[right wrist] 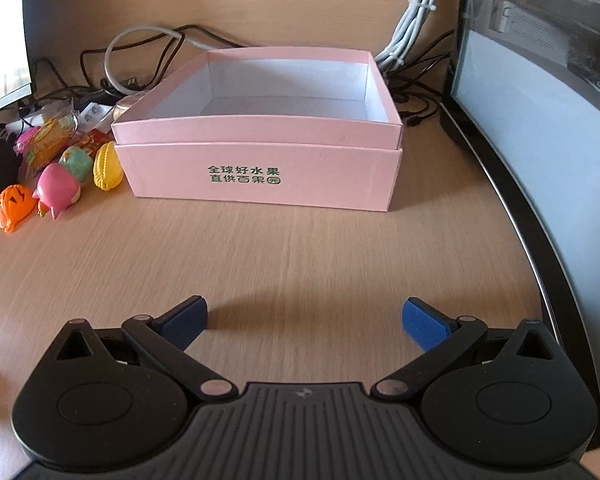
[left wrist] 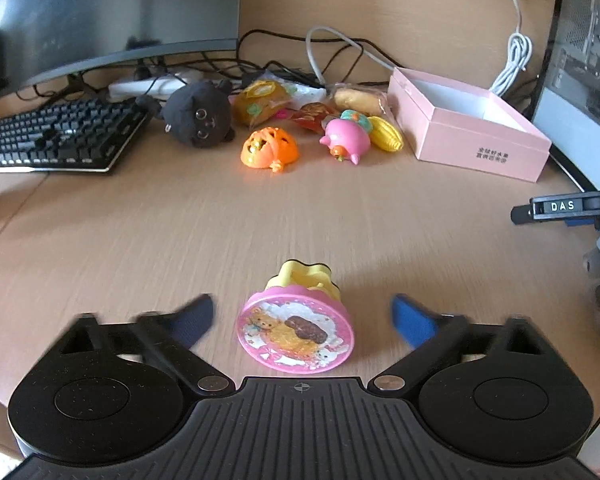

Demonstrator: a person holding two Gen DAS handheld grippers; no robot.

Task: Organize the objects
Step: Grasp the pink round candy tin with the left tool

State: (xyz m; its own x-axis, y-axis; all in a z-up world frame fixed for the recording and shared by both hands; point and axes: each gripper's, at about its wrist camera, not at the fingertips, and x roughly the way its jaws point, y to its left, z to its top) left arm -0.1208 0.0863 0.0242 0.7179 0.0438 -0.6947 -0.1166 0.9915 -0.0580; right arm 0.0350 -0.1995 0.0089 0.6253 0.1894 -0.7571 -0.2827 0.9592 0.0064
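While your left tool (left wrist: 302, 320) hangs low over the desk (left wrist: 140, 232), its blue pads (left wrist: 410, 322) stand apart on either side of a pink round toy (left wrist: 296, 334) with a yellow top, and neither pad touches it; the left pad is blurred. The toy lies tipped on the wood, its bear picture facing you. Farther back you see a black plush (left wrist: 200, 114), an orange pumpkin toy (left wrist: 269, 147), a pink pig toy (left wrist: 346, 140), a yellow corn toy (left wrist: 386, 134) and snack packets (left wrist: 262, 102) bunched between the keyboard (left wrist: 56, 136) and the pink box (left wrist: 476, 136). From the right wrist, your right tool (right wrist: 304, 324) is spread wide with nothing between its pads, only bare wood beneath. The pink box (right wrist: 260, 176) sits straight ahead, lidless, its white inside showing, with the corn toy (right wrist: 107, 170) just beside its left wall.
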